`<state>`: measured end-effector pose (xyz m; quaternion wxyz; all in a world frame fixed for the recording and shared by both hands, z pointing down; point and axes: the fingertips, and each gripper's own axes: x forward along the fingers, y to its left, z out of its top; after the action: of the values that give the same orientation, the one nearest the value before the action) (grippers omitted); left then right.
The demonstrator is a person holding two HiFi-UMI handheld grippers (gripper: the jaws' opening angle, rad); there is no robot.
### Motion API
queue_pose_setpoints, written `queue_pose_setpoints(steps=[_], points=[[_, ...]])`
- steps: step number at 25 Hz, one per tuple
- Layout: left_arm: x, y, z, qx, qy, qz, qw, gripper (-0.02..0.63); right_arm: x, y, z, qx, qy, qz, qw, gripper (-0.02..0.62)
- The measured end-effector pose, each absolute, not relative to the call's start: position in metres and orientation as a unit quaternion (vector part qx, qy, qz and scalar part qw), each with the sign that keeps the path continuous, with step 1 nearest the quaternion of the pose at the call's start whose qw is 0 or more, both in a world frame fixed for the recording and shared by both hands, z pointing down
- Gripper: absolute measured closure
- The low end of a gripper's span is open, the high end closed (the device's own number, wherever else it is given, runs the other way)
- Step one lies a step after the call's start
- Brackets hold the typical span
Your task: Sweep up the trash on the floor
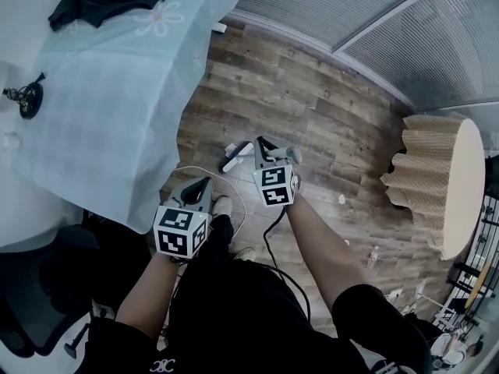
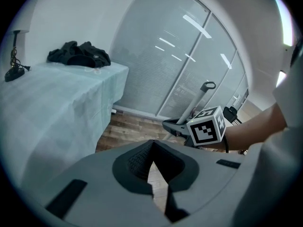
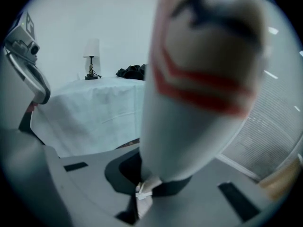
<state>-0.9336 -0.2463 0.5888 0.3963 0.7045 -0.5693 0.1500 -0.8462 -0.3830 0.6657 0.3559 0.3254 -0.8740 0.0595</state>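
Closure of the right gripper [image 1: 265, 150] is applied to the white plastic sweeping-tool handle with a red band [image 3: 189, 93], presumably for upright carrying, the left gripper [image 1: 201, 190] is held closed and empty alongside, and small white trash scraps [image 1: 341, 199] are located on the brown wood-plank floor [image 1: 312, 115] nearby.

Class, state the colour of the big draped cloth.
Pale mint green cloth, best seen in head view.

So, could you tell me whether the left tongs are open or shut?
Shut: the left tongs meet at their tips, with nothing held between them.
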Motion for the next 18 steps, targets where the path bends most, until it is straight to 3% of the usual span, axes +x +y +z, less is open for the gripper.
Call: queue_pose_setpoints(steps=[10,18], points=[[-0.901,-0.257,0.593,0.736,-0.522,0.179,0.391,0.609,-0.776,-0.379,0.671,0.393,-0.831,0.084,0.384,0.580],[-0.827,-0.258,0.589,0.778,-0.450,0.233,0.373,0.609,-0.670,-0.359,0.677,0.468,-0.783,0.117,0.392,0.580]])
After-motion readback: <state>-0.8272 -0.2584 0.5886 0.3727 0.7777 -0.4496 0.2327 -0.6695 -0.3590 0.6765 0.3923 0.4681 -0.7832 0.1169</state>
